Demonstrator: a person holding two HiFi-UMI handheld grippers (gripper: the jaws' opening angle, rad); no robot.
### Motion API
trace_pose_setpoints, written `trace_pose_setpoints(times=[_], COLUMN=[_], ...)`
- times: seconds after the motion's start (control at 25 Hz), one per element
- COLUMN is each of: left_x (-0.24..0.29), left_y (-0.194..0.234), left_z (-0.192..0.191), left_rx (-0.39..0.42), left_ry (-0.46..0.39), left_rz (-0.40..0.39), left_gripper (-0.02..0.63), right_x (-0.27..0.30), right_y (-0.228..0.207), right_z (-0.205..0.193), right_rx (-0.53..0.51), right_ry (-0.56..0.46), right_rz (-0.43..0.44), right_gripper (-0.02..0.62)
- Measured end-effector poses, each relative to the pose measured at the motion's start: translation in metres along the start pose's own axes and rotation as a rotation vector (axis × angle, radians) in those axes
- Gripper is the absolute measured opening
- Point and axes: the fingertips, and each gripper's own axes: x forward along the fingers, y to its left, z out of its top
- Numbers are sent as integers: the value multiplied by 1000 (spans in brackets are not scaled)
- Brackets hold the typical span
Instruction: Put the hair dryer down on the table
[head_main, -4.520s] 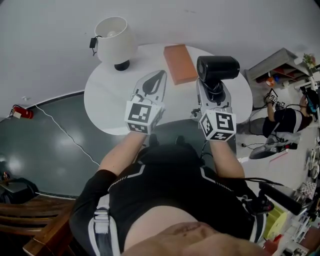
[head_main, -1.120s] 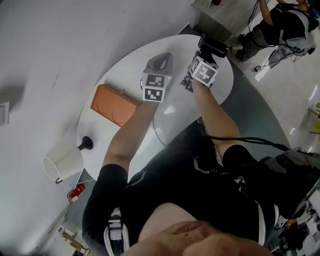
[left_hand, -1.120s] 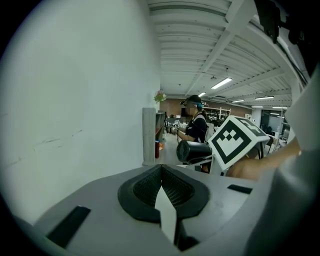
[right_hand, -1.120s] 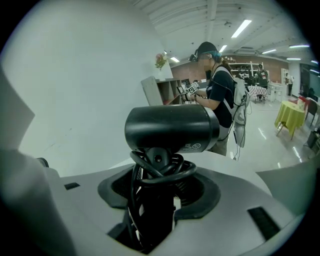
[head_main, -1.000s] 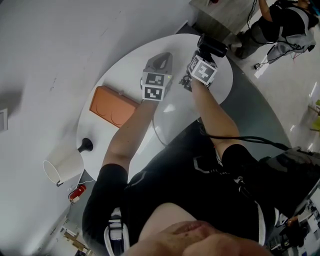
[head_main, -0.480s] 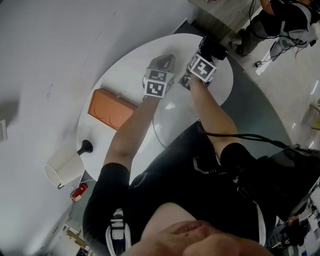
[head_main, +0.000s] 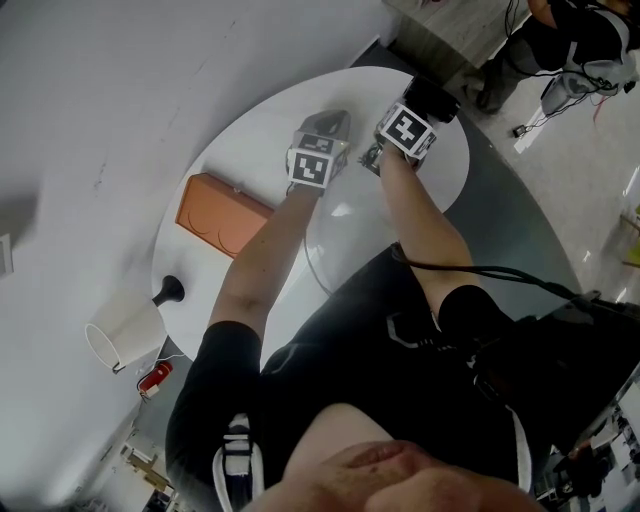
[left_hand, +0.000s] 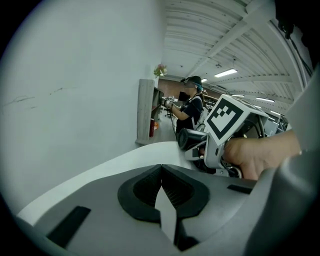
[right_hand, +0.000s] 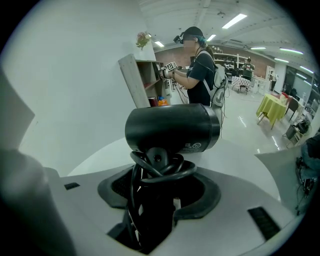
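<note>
Lower left of the head view: one white lamp (head_main: 125, 337) stands at the rim of the one round white table (head_main: 255, 150). Moving right, one orange box (head_main: 222, 213) lies flat on the tabletop, well apart from the lamp and clear of both tools.

On to the centre, and there are two grippers out over the table, one in each hand, each carrying its marker cube. The left gripper (head_main: 333, 125) sits upper centre, pointing away over bare tabletop. Its own view settles it: jaws clenched tip to tip, nothing between them, only white table showing past the pads.

Just to its right, the right gripper (head_main: 416, 113), near its neighbour but not touching. This one is working: its jaws are clamped on the handle of the one black hair dryer (head_main: 438, 99), the cord looped round that handle in several turns. The barrel sits crosswise above the jaws, out by the table's upper right rim. Whether the dryer touches the tabletop, no view makes plain.

Far upper right corner, beyond the table, one other person (head_main: 585, 40) stands on the pale floor beside a grey shelf unit (head_main: 440, 35).
</note>
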Motion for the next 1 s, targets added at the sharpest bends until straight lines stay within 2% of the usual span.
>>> trace_pose_setpoints(times=[0.08, 0.24, 0.44, 0.84, 1.0], left_x=[-1, -3, -4, -10, -17], left_y=[3, 1, 1, 3, 5], left_z=[-6, -7, -8, -10, -8], left_rx=[-22, -10, -12, -15, -18], left_ry=[12, 17, 12, 16, 9], left_rz=[7, 0, -2, 10, 25], left_gripper=[32, 32, 32, 32, 32], right_x=[-1, -3, 0, 0, 0], right_y=[0, -4, 2, 1, 6], right_z=[0, 3, -2, -1, -2], right_rx=[-7, -28, -13, -22, -15], right_ry=[6, 4, 18, 24, 27], right_rz=[-15, -49, -22, -40, -2], right_gripper=[232, 233, 236, 241, 275])
